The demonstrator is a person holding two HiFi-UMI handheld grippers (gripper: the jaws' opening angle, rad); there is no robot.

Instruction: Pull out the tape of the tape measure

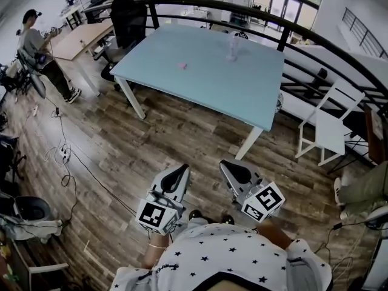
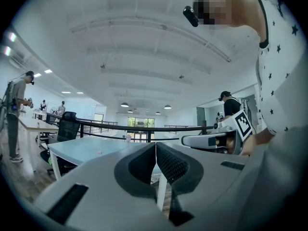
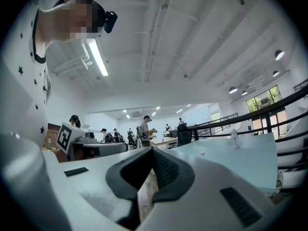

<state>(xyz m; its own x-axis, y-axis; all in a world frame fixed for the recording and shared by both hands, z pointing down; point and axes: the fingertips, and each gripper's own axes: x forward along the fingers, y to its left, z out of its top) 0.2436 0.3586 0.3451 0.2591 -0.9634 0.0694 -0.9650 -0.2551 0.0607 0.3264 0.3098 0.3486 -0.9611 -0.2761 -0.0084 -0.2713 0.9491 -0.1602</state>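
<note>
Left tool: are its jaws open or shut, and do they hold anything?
Shut and empty. In the left gripper view the left tool has its jaws pressed together, nothing between them.

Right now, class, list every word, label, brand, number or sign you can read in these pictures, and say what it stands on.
No readable text in any view.
On the left gripper, the cube bears a square black-and-white marker: a pattern, no letters.
On the right gripper, the cube bears the same kind.
The small pink thing and clear container on the table: too small to show print.
</note>
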